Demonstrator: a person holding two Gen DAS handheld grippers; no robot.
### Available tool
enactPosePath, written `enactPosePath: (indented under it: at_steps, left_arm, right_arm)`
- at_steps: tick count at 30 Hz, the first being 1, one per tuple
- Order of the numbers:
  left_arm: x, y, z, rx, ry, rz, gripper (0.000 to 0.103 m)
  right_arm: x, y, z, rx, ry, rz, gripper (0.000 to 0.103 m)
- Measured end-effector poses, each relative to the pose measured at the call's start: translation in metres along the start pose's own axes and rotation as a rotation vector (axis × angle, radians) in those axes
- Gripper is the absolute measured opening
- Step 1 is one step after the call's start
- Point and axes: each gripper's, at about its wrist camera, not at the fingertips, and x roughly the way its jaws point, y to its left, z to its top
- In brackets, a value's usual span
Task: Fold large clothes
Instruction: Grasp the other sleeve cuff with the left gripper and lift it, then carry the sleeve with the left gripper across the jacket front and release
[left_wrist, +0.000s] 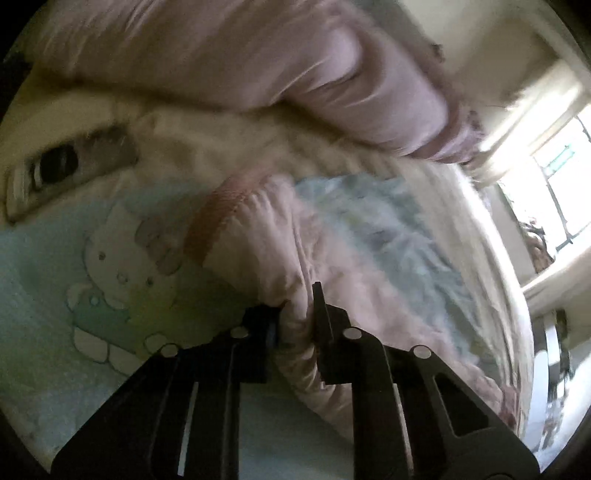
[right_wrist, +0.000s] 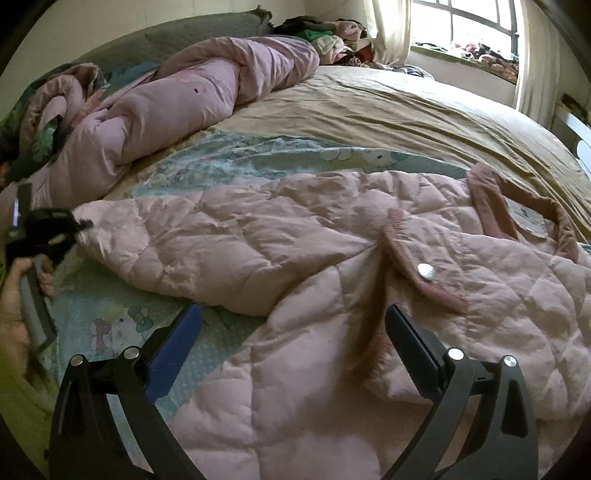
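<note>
Closest in, the right gripper (right_wrist: 291, 332) is spread wide open, hovering right over the front of the pink quilted jacket (right_wrist: 295, 251), one finger on either side of the fuzzy placket, gripping nothing as far as I can tell. The jacket's lying spread out on the cartoon-print blanket (right_wrist: 110, 325) on the bed, with its silver snap button (right_wrist: 425, 271) and darker pink collar (right_wrist: 524, 206) off to the right. Over at the left edge, the left gripper (right_wrist: 62, 225) is pinched onto the tip of the sleeve, and its own camera shows the left gripper (left_wrist: 295, 314) with puffy pink fabric bunched tight between the jaws. Further back there's a rolled-up pink duvet (right_wrist: 192, 96) on the tan bedsheet (right_wrist: 406, 110), then a heap of clothes (right_wrist: 332, 37) by the window (right_wrist: 461, 22). What worries me: that padded fabric looks slippery, so the sleeve could slide out mid-fold if it gets pulled fast. Also, with the right side holding nothing, dragging the sleeve across could shift the whole jacket and the fold comes out crooked.
</note>
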Motion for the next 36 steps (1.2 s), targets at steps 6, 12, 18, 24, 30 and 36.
enactPosePath:
  at_steps: [6, 12, 18, 24, 30, 36]
  left_arm:
    - [-0.058, -0.055, -0.001, 0.146, -0.098, -0.062, 0.007]
    - [-0.104, -0.111, -0.012, 0.226, -0.143, -0.145, 0.006]
    - [-0.153, -0.168, -0.027, 0.315, -0.192, -0.217, 0.006]
    - [-0.193, -0.225, -0.056, 0.402, -0.213, -0.276, 0.006]
    - [-0.217, -0.273, -0.094, 0.503, -0.22, -0.337, 0.005]
    - [-0.228, -0.309, -0.131, 0.588, -0.199, -0.384, 0.005]
  right_arm:
    - [-0.032, -0.032, -0.005, 0.068, -0.033, -0.02, 0.099]
    - [-0.072, -0.063, -0.012, 0.109, -0.08, -0.059, 0.099]
    - [-0.121, -0.1, -0.021, 0.174, -0.133, -0.095, 0.099]
    - [-0.169, -0.138, -0.032, 0.22, -0.186, -0.134, 0.099]
    - [-0.208, -0.179, -0.049, 0.266, -0.229, -0.179, 0.099]
    - [-0.235, -0.214, -0.068, 0.323, -0.256, -0.206, 0.099]
